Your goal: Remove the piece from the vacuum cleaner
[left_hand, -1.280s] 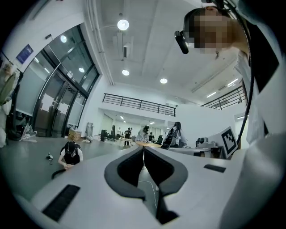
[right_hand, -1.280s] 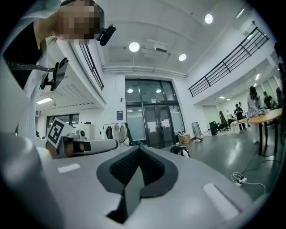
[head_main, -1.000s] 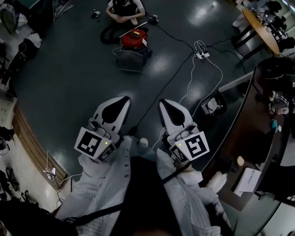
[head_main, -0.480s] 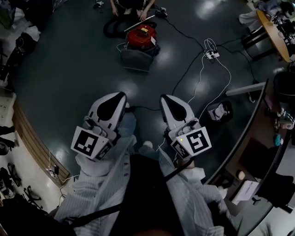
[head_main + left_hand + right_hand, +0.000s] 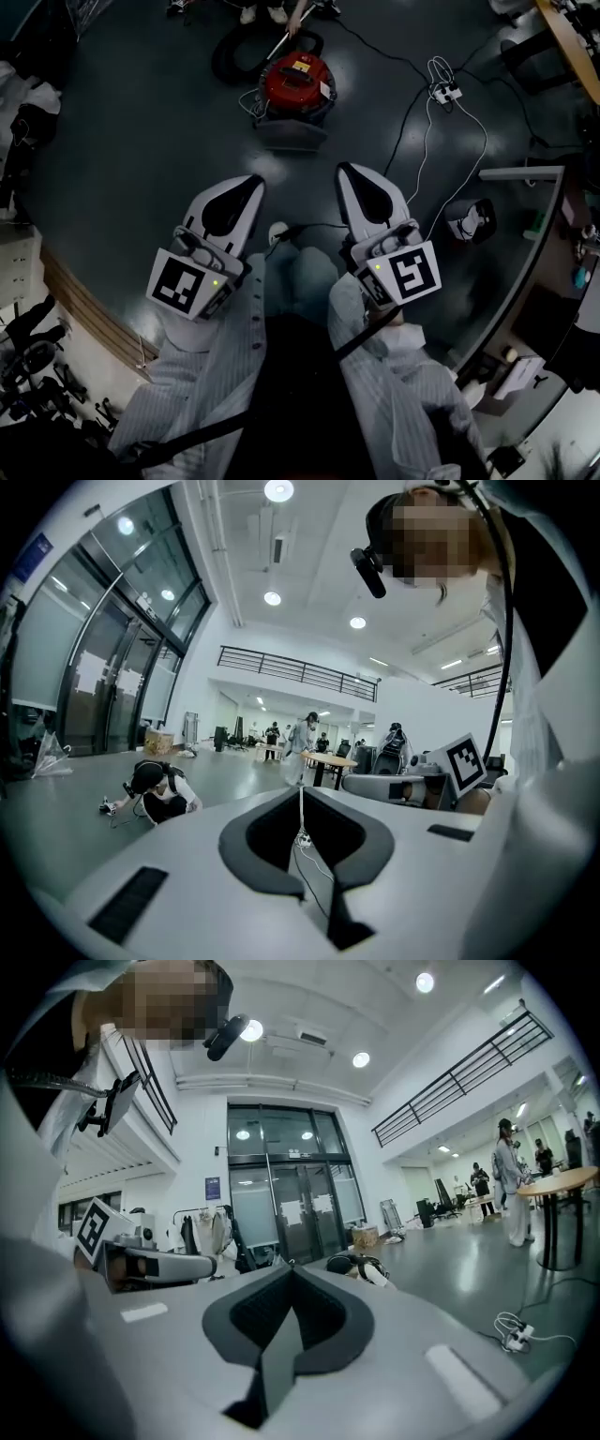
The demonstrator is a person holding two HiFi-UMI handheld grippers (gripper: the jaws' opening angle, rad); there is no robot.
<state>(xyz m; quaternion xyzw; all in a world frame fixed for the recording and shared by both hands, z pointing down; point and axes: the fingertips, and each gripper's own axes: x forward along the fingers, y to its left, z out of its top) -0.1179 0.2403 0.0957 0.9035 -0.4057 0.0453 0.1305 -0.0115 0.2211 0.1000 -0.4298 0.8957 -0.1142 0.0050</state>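
The white left tool point(image 5: 251, 182) and right tool point(image 5: 345, 170) were closed and empty, so approaching the distant round red vacuum cleaner point(image 5: 295, 81) seemed the step in hand.

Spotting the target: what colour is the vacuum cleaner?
Red; the vacuum cleaner shows best in the head view.

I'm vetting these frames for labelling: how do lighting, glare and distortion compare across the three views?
Head view: dim, with pale sheen on the dark floor beside the red vacuum cleaner, edges bowed. Left gripper view: bright, ceiling lamp blooming, black corners. Right gripper view: bright, balcony railing bent by the wide lens.
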